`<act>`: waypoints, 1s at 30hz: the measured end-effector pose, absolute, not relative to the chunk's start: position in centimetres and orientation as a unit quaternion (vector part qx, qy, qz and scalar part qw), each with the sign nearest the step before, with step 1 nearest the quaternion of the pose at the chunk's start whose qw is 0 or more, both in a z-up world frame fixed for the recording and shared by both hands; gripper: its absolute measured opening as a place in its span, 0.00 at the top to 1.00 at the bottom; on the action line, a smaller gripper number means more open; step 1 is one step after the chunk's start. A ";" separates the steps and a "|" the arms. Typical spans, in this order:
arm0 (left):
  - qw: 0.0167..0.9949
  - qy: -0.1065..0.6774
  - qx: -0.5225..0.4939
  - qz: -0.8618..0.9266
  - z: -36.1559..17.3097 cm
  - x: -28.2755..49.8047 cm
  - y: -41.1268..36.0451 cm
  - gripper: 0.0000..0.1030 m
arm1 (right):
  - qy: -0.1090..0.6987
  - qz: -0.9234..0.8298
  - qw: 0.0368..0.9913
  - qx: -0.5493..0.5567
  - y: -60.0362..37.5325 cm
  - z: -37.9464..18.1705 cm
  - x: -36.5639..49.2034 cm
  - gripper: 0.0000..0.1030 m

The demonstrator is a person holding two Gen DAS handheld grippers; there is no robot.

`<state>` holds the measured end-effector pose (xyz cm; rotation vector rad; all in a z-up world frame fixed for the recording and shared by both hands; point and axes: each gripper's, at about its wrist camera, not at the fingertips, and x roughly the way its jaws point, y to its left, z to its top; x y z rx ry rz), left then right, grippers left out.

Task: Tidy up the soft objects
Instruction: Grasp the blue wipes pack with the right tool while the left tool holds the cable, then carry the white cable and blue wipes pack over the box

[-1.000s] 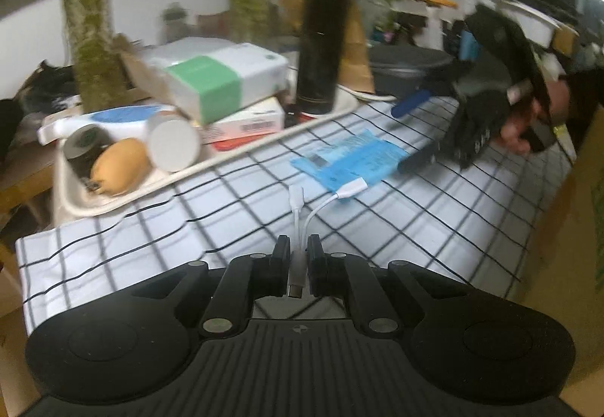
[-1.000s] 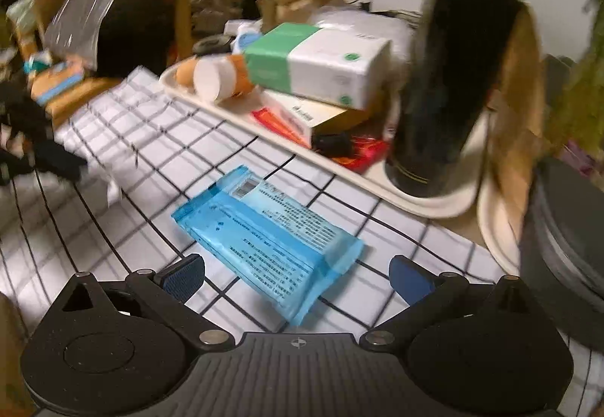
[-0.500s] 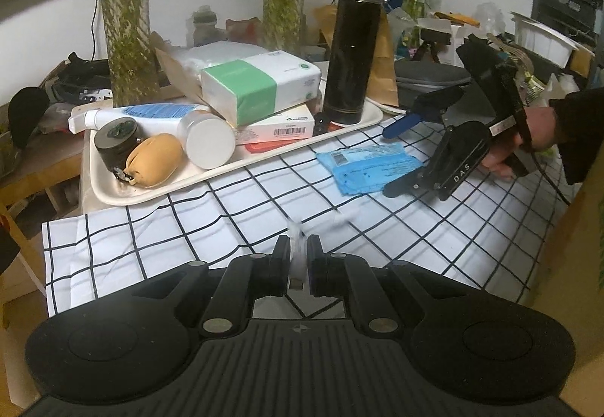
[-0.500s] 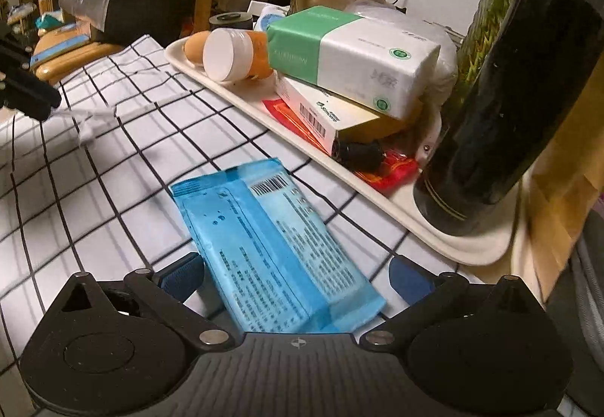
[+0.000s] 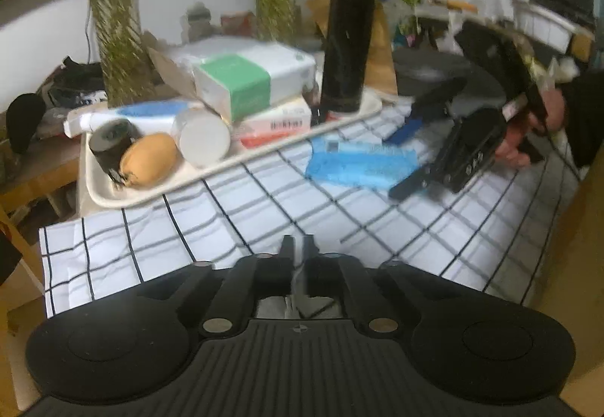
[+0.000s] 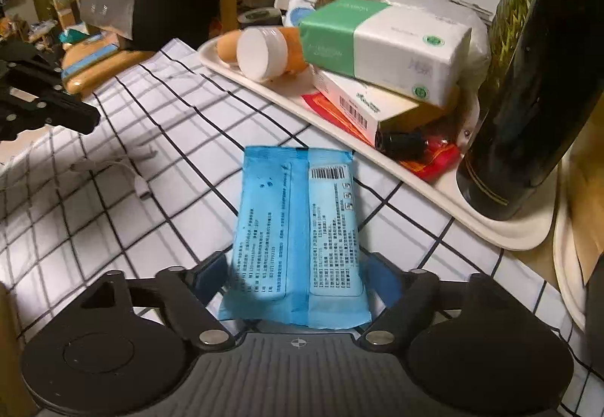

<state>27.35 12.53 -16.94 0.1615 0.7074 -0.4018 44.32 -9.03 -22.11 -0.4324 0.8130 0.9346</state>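
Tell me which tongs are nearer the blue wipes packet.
Right. The right tongs straddle the blue wipes packet, jaws just closing in on its sides. The left tongs hang apart from it over the checked cloth.

From my remote seat I count one blue soft pack on the checked worktop. One tray carries two boxes, one black flask and one white cable lies apart.
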 end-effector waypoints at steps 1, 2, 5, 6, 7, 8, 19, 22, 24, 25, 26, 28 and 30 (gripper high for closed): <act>0.911 0.352 0.088 -0.195 -17.3 27.4 12.3 0.71 | 0.374 0.433 0.795 -0.200 -8.9 -22.2 44.2 0.12; 0.910 0.355 0.098 -0.192 -17.6 27.4 12.2 0.64 | 0.374 0.433 0.796 -0.198 -8.8 -22.3 44.2 0.11; 0.902 0.370 0.132 -0.178 -18.6 27.6 11.8 0.61 | 0.373 0.426 0.802 -0.191 -8.6 -22.5 44.6 0.10; 0.899 0.376 0.136 -0.175 -18.9 27.6 11.8 0.61 | 0.371 0.424 0.804 -0.188 -8.7 -22.5 44.7 0.10; 0.897 0.381 0.140 -0.173 -19.2 27.7 11.8 0.62 | 0.370 0.422 0.806 -0.186 -8.7 -22.6 44.7 0.10; 0.894 0.387 0.143 -0.173 -19.4 27.8 11.8 0.62 | 0.369 0.421 0.808 -0.185 -8.7 -22.6 44.7 0.10; 0.891 0.393 0.160 -0.164 -19.0 27.4 11.8 0.92 | 0.382 0.418 0.804 -0.183 -9.5 -21.7 44.4 0.34; 0.895 0.388 0.148 -0.162 -18.5 27.5 12.1 0.93 | 0.388 0.416 0.803 -0.178 -10.2 -21.1 44.2 0.36; 0.899 0.383 0.139 -0.161 -18.0 27.5 12.1 0.93 | 0.385 0.416 0.805 -0.175 -10.9 -20.4 43.8 0.36; 0.901 0.379 0.137 -0.161 -17.8 27.5 12.1 0.93 | 0.383 0.416 0.807 -0.173 -11.2 -20.1 43.6 0.36; 0.903 0.375 0.136 -0.160 -17.6 27.5 11.9 0.93 | 0.382 0.415 0.808 -0.171 -11.5 -19.7 43.4 0.36; 0.906 0.368 0.134 -0.159 -17.0 27.6 11.5 0.93 | 0.377 0.411 0.813 -0.170 -12.2 -18.9 42.8 0.36; 0.911 0.361 0.126 -0.156 -16.5 27.5 11.3 0.93 | 0.373 0.406 0.817 -0.169 -13.0 -18.0 42.1 0.36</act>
